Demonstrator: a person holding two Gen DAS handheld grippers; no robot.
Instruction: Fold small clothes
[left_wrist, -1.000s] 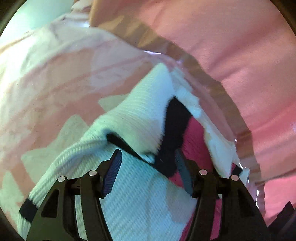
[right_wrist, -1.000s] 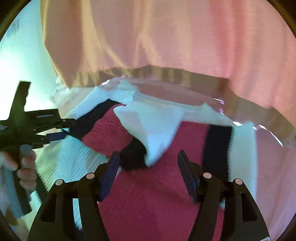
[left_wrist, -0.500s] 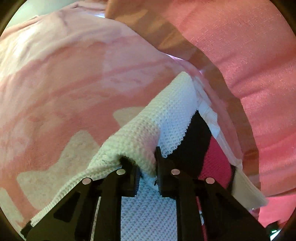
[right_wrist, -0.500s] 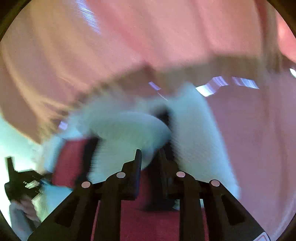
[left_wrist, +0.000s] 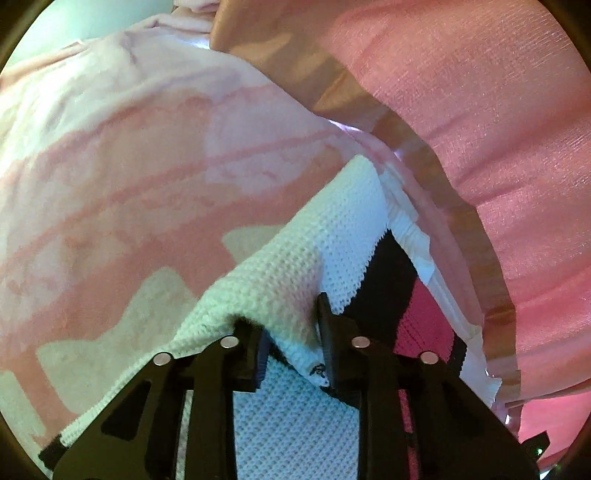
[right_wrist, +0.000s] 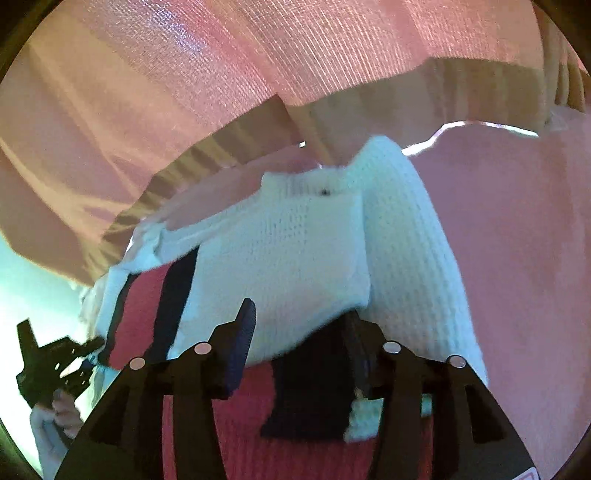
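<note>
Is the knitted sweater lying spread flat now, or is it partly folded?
Partly folded: the sweater shows a white panel doubled over its red part, with a fold between the left tongs.

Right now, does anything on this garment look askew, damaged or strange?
No damage shows. The knitted sweater lies unevenly: a white flap is folded over its red and black part, with its lower edge slanted. A small dark speck sits on the white knit; I cannot tell what it is.

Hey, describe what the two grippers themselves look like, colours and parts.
Both the left gripper and the right gripper are matte black angular frames with triangular cut-outs, round silver pins along their linkages, and ribbed dark pads on the fingers. No cables show.
</note>
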